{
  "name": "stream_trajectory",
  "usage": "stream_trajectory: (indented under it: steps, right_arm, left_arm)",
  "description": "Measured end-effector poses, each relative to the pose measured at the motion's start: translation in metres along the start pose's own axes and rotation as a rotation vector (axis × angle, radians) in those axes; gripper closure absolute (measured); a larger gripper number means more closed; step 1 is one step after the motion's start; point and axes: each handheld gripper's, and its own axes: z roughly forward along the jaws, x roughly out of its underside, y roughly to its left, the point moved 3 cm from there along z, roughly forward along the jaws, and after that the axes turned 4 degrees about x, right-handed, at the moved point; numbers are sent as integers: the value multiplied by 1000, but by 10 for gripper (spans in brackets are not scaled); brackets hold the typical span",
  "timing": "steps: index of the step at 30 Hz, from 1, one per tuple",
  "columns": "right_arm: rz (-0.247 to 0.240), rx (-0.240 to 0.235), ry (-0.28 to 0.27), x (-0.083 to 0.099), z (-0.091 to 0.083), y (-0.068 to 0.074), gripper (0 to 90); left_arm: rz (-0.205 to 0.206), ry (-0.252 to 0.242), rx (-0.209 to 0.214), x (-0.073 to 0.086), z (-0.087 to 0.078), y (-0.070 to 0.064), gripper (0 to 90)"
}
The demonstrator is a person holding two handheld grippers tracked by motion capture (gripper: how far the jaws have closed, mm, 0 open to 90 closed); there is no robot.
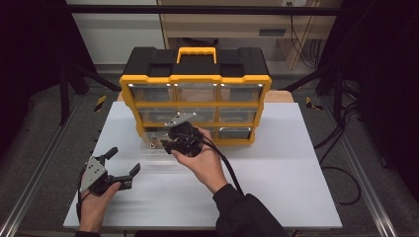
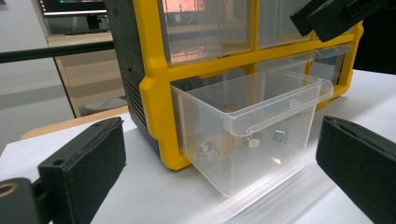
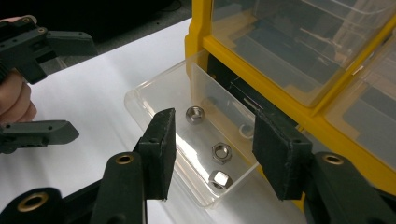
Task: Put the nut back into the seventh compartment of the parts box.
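Directly below the right hand-held gripper (image 3: 212,154), jaws apart and empty, lie three nuts (image 3: 221,152) in the pulled-out drawer (image 3: 140,100); their row apparently runs crosswise. Left hand-held gripper (image 1: 121,165) waits farther off, open.

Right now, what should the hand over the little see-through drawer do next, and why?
Probably lower the right gripper into the pulled-out clear drawer and close on one nut. Its jaws stand open right above the three nuts lying loose on the drawer's floor, and hold nothing. The left gripper waits open, off to the side.
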Motion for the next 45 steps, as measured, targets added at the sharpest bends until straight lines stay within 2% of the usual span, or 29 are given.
stream_trajectory:
  steps: [7,15,24,34,45]
  right_arm:
    - [6,-8,-12,-1,-3,2,462]
    - [8,-1,-16,-2,-4,3,362]
    - [10,7,-32,-3,-9,3,296]
    - [8,36,-57,-5,-14,4,153]
    - [1,72,-81,-2,-26,4,84]
  left_arm:
    - [0,0,0,0,0,0,12]
    - [1,-1,0,0,0,0,13]
    - [1,0,0,0,0,0,12]
    - [2,0,1,0,0,0,13]
    - [3,0,1,0,0,-1,13]
